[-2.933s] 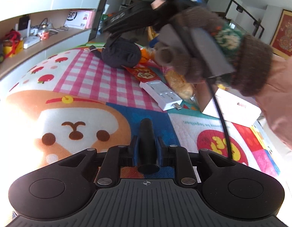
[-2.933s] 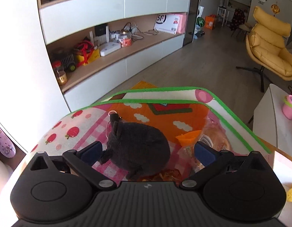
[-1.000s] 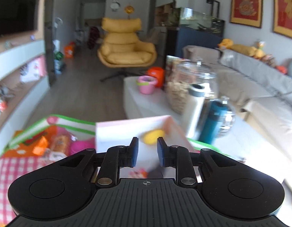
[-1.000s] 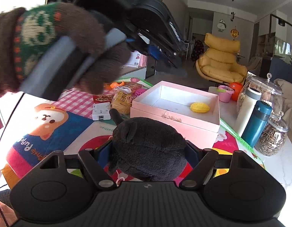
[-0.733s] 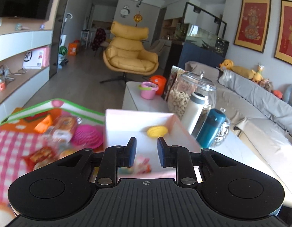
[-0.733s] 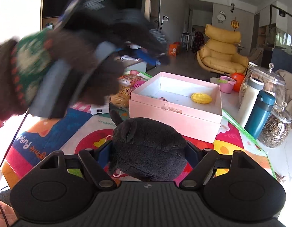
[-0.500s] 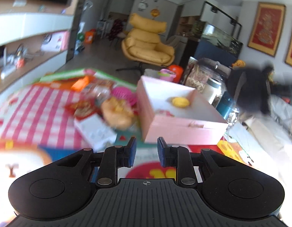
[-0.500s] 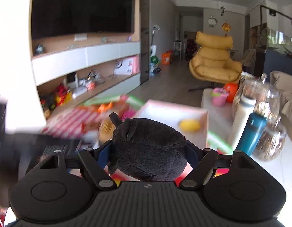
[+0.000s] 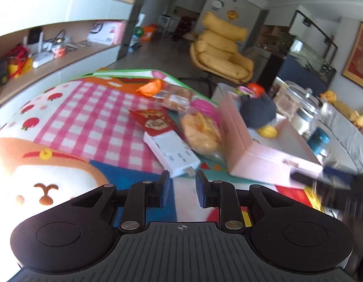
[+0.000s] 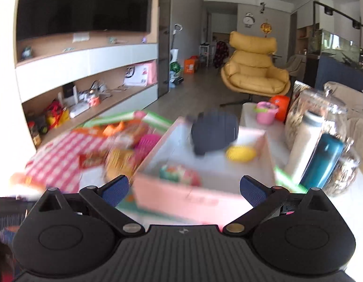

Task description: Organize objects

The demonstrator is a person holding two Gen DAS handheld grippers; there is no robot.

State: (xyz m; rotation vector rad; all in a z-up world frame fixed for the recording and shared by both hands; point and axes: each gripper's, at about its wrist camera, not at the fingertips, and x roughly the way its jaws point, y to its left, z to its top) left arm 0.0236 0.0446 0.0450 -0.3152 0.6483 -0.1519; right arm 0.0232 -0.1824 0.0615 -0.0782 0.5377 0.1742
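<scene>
The plush (image 10: 213, 132) sits in the pink box (image 10: 181, 196) beside the yellow toy (image 10: 240, 154). Your right gripper (image 10: 185, 189) gapes wide, empty; your left gripper (image 9: 180, 185) is narrowly parted, empty.

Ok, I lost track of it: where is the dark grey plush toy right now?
The dark grey plush toy is inside the open pink box, at its far end beside the small yellow toy, ahead of the right gripper.

Home living room — yellow armchair (image 10: 254, 70), television (image 10: 82, 4).
</scene>
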